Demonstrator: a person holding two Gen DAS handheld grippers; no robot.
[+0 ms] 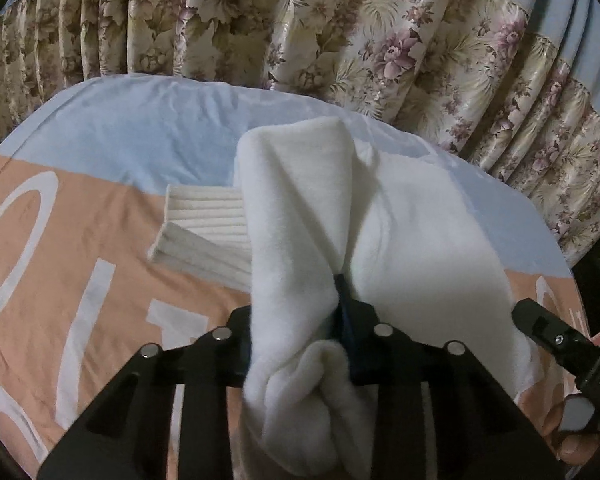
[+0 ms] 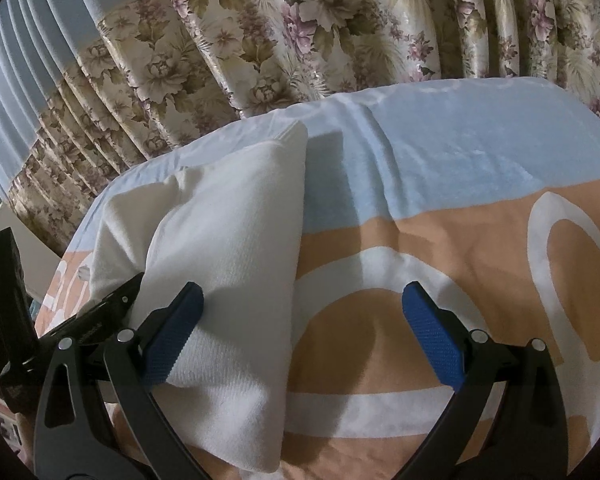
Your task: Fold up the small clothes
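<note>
The left claw (image 1: 300,344) is clamped on a bunched edge of the white garment (image 1: 400,240) lying on the bed (image 1: 80,240), mid-fold, while the right claw (image 2: 300,332) stands apart just beside it, likely needing to pinch the opposite edge next.

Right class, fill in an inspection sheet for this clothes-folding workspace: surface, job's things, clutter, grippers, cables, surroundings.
Surface: bedsheet, pale blue and peach with white lettering, wrinkled.
Job's things: white garment, ribbed cuff showing at one side, partly lifted.
Clutter: nothing seen.
Grippers: left gripper shut on the garment; right gripper open, jaws wide, one pad against the garment.
Cables: nothing seen.
Surroundings: floral curtain behind the bed.
</note>
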